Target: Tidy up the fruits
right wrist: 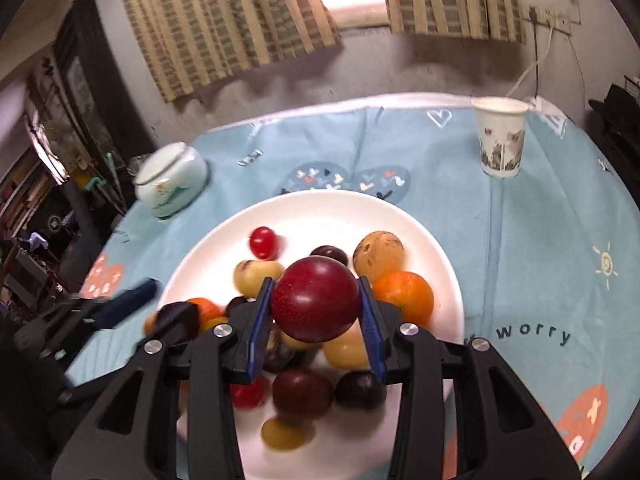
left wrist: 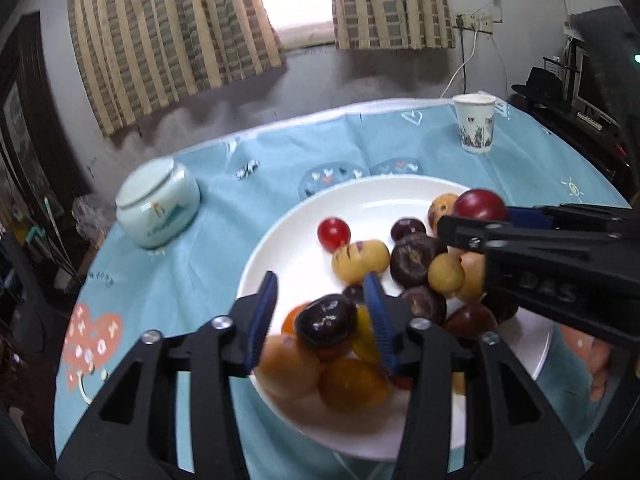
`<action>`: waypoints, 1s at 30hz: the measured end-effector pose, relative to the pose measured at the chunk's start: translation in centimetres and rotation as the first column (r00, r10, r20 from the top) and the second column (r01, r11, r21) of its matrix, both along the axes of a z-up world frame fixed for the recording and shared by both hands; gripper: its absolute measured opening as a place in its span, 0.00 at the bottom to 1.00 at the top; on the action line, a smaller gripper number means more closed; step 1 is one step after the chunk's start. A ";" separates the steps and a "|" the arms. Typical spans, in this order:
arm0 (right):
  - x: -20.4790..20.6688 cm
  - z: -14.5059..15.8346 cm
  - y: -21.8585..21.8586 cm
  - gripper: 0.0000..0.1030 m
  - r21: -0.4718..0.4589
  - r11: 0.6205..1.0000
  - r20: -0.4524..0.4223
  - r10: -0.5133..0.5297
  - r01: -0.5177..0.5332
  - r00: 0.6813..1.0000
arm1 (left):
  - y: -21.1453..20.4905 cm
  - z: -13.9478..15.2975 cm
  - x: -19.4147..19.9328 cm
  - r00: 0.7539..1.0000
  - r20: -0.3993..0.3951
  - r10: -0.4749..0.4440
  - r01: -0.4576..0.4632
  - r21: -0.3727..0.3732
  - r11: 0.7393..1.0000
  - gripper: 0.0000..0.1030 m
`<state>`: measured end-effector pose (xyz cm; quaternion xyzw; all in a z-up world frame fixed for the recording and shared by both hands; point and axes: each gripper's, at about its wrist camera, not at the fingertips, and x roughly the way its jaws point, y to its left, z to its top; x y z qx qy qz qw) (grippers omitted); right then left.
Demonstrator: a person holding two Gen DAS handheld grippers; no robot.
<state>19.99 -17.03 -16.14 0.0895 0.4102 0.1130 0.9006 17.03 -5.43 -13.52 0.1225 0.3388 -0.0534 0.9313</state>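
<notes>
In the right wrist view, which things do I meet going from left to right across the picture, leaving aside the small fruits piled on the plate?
Left gripper → ceramic jar → red plum held in the right gripper → orange → paper cup.

- The left gripper (left wrist: 320, 316) hangs over the white plate (left wrist: 280, 248), a dark plum (left wrist: 326, 322) between its blue pads (left wrist: 264, 312); contact is unclear.
- The right gripper (left wrist: 476, 216) grips a red plum (left wrist: 480, 205) above the piled fruit.
- A lidded celadon jar (left wrist: 158, 204) and a paper cup (left wrist: 475, 123) stand on the blue tablecloth (left wrist: 400, 140).
</notes>
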 end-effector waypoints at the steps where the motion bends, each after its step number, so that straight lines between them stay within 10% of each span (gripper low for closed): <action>1: 0.2 -0.2 0.0 0.42 -0.002 1.000 -0.014 -0.005 0.005 1.000 | 0.0 0.1 -0.2 1.000 0.016 -0.009 0.009 0.005 1.000 0.60; 5: -0.1 0.7 -0.8 0.73 0.042 0.998 0.027 -0.043 0.042 0.999 | 0.4 0.4 -1.0 0.998 0.058 -0.004 0.004 0.014 1.000 0.75; 13: -6.9 3.7 -2.7 0.83 0.141 0.990 0.102 -0.007 -0.007 0.995 | 4.2 2.5 -6.1 0.996 0.090 0.030 -0.021 -0.108 0.994 0.88; 22: -19.7 -1.3 -4.8 0.88 0.338 0.938 0.105 0.037 -0.070 0.994 | 5.9 2.1 -15.7 0.984 0.180 0.004 0.034 -0.208 0.977 0.97; 30: -21.4 -2.4 -2.0 0.91 0.153 0.983 0.112 0.087 -0.104 0.990 | 5.0 0.6 -16.2 0.988 0.153 -0.038 0.068 -0.197 0.978 0.98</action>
